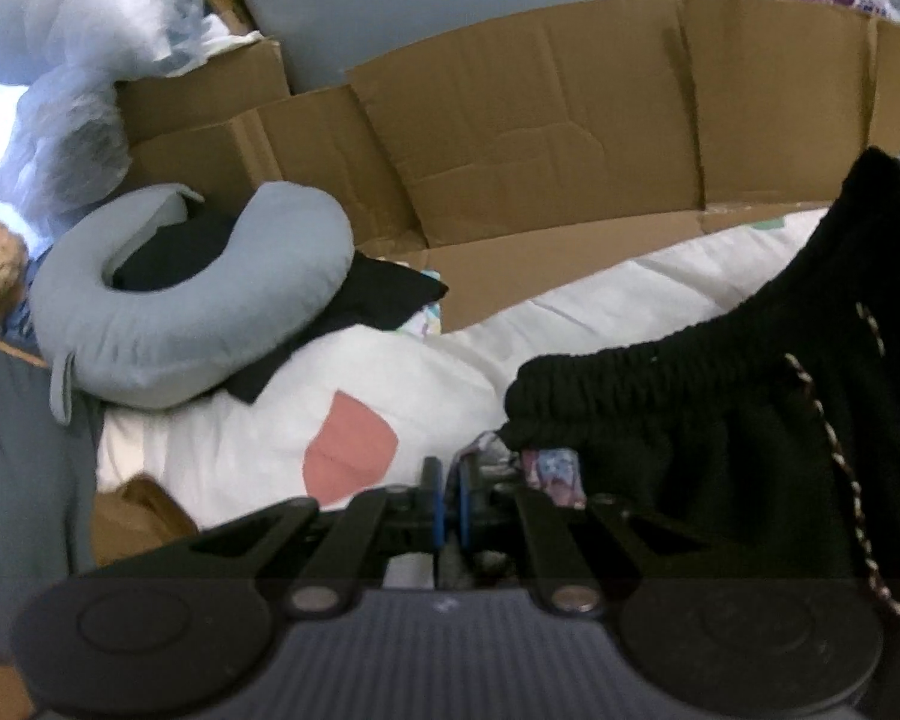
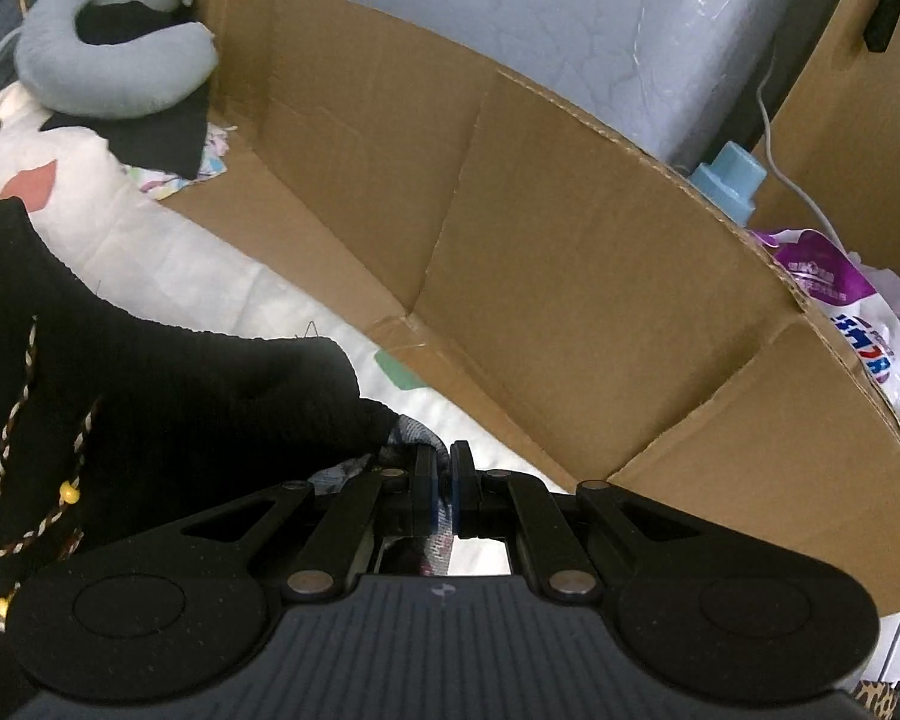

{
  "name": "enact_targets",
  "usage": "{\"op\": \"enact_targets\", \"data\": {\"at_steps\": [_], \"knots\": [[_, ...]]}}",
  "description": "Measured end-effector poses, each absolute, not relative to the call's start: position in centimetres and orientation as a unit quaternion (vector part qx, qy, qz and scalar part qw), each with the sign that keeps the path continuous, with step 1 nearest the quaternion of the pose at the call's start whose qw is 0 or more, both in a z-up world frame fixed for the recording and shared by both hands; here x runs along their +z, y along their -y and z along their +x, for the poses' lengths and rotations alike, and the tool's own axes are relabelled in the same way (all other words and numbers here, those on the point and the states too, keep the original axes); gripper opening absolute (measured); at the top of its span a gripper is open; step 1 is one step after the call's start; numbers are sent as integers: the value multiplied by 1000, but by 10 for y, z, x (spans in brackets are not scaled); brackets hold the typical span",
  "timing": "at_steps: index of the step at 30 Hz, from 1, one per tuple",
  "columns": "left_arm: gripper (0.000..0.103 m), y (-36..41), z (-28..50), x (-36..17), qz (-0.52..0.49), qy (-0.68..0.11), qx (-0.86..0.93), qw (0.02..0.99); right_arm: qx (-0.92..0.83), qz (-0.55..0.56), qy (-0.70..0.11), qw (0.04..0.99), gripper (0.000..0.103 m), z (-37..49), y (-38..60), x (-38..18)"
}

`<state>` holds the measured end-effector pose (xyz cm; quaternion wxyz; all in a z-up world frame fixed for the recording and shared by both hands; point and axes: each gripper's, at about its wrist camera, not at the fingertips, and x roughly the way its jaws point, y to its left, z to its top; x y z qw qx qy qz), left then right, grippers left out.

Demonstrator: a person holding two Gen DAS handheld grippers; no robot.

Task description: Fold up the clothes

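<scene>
Because I wanted the waistband stretched for folding, my left tongs were clamped nearly shut on one end of the black shorts, lifted over the white bed near its cardboard-lined far edge. Through the right wrist, my right tongs were pinched shut on the other end; ribbed elastic knit, soft, with a braided drawstring.

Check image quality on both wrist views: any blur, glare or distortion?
Left wrist: soft all over, the cardboard bows from fisheye, dark vignette in the corners, black shorts lose detail. Right wrist: sharper, same bowing, slight shine on the plastic wrap.
</scene>
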<state>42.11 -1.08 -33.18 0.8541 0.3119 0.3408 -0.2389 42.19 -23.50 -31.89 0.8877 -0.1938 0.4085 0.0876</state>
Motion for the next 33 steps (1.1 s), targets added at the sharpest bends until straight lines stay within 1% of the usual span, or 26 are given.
{"op": "enact_targets", "data": {"at_steps": [13,17,19,20,21,22,23,24,25,27,29,31,33], "knots": [[5,38,465,-332,325,-347,-193,859,48,-189,-405,893,1,464,217,-331],[7,42,463,-342,325,-357,-218,848,38,-200,-406,891,3,472,211,-339],[14,43,460,-350,327,-371,-237,836,43,-205,-411,887,6,472,214,-346],[15,42,457,-355,333,-374,-243,831,47,-207,-414,885,11,470,217,-350],[17,41,454,-359,346,-371,-243,827,52,-209,-417,883,19,469,220,-354],[22,39,452,-363,355,-371,-241,823,56,-211,-419,881,29,468,222,-357],[24,35,452,-366,358,-376,-236,822,58,-209,-421,881,34,466,227,-360],[26,31,453,-368,356,-382,-228,822,55,-199,-422,883,42,465,234,-361],[26,26,454,-369,353,-387,-222,822,52,-189,-423,885,46,463,241,-361],[26,18,454,-368,339,-391,-218,828,48,-166,-430,886,46,458,256,-361],[30,13,450,-361,326,-388,-220,834,50,-147,-438,886,46,451,270,-360],[40,11,444,-355,313,-388,-221,838,60,-142,-441,884,46,439,282,-357],[42,11,434,-348,291,-392,-214,846,69,-141,-444,882,46,427,294,-352]]}}
